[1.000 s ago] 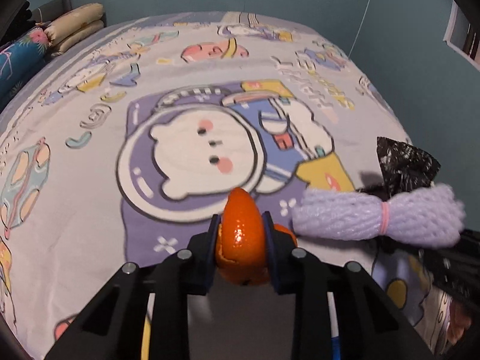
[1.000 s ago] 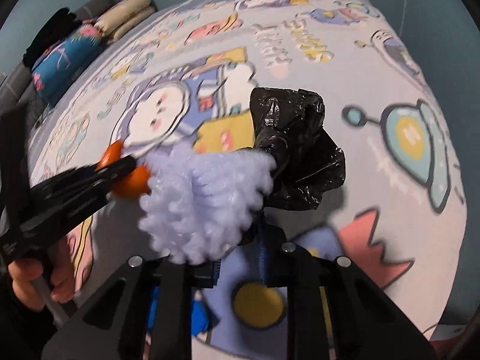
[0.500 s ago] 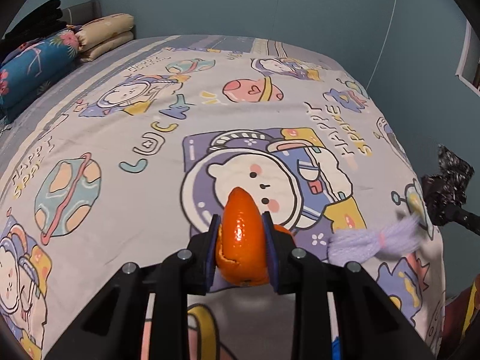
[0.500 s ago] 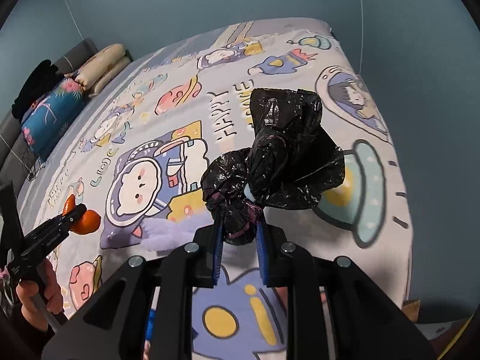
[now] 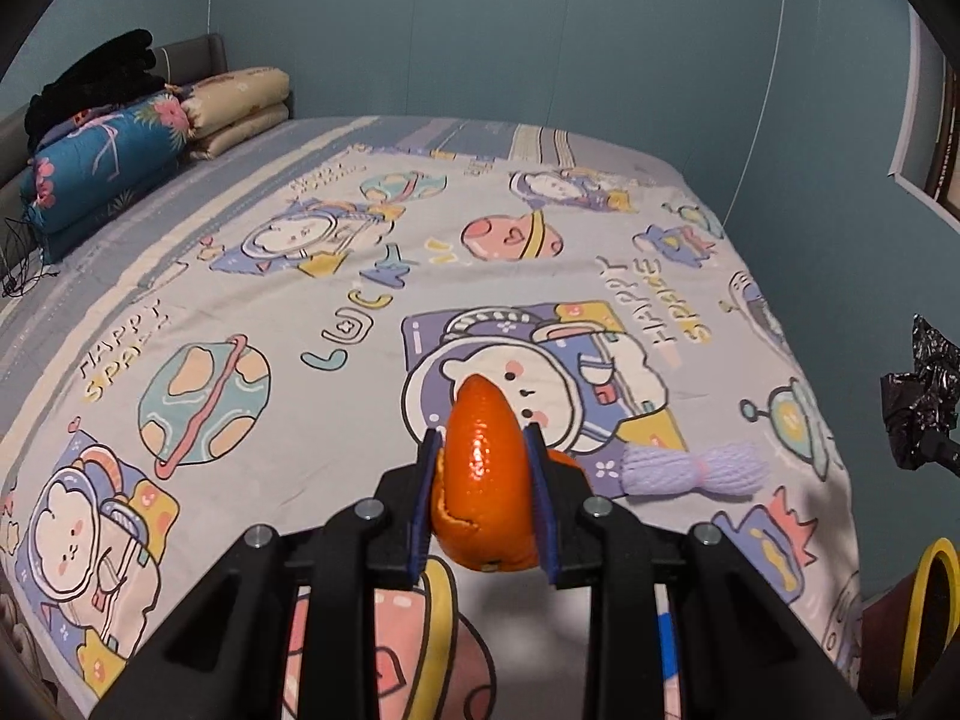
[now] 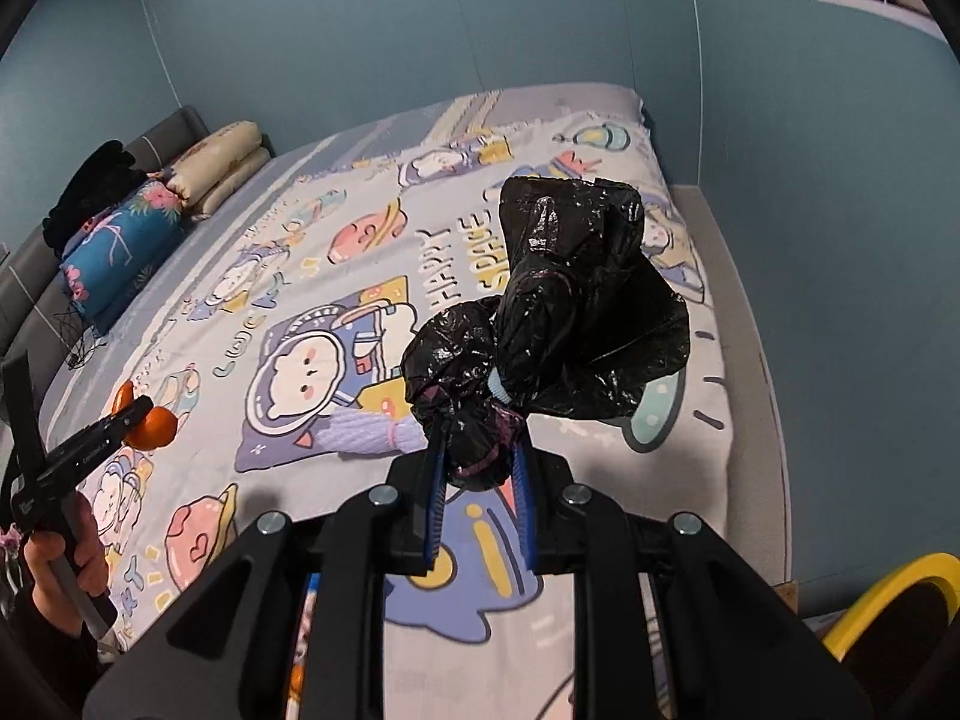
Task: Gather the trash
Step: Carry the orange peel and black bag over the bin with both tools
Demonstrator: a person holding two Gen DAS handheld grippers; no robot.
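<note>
My left gripper (image 5: 483, 450) is shut on an orange peel (image 5: 485, 480) and holds it well above the bed; both show at the left of the right wrist view, the peel (image 6: 150, 423) in the gripper (image 6: 129, 414). My right gripper (image 6: 477, 468) is shut on a crumpled black plastic bag (image 6: 564, 306), held up over the bed's right side; the bag shows at the far right of the left wrist view (image 5: 921, 402). A lilac foam fruit net (image 5: 696, 469) tied with a pink band lies on the bedsheet, partly hidden behind the bag in the right wrist view (image 6: 372, 429).
The bed (image 5: 240, 312) has a cartoon space-print sheet. Folded quilts and pillows (image 5: 150, 126) are stacked at the headboard, far left. A yellow-rimmed bin (image 6: 894, 594) stands on the floor off the bed's near right corner. Teal walls lie behind and to the right.
Both grippers have risen and pulled back from the bed with their loads. The foam net, earlier close against my right gripper, now lies alone on the sheet.
</note>
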